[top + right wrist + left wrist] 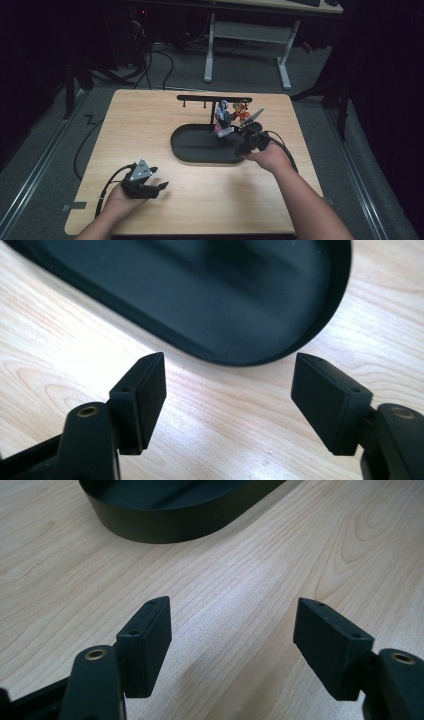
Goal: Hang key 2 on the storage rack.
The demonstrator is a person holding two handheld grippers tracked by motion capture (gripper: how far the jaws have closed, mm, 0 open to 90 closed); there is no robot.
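Black oval tray (200, 150), matte, low straight wall, smooth floor, sits mid-table on pale wood-grain table (150, 125). I use the tray as landmark.

From the tray's far side rises a thin black T-shaped rack (214, 100) with small pegs under its bar. Colourful figure-like charms (226, 119), blue, white, orange and red, hang just right of the post, over the tray's far right end; detail too small to tell.

My right gripper (246, 142) is at the tray's right end, just at the rim, below the charms. Its own view has both black block-shaped pads apart, nothing between them, the tray's rounded end (320, 335) just beyond the tips and bare wood beneath.

My left gripper (159, 187) rests well short of the tray's near left side, grey triangular plate on top. Its own view: jaws spread wide, empty, the tray's curved wall (165, 525) ahead.

High view gives rack and charms; gripper views give wood grain and pad screw holes.
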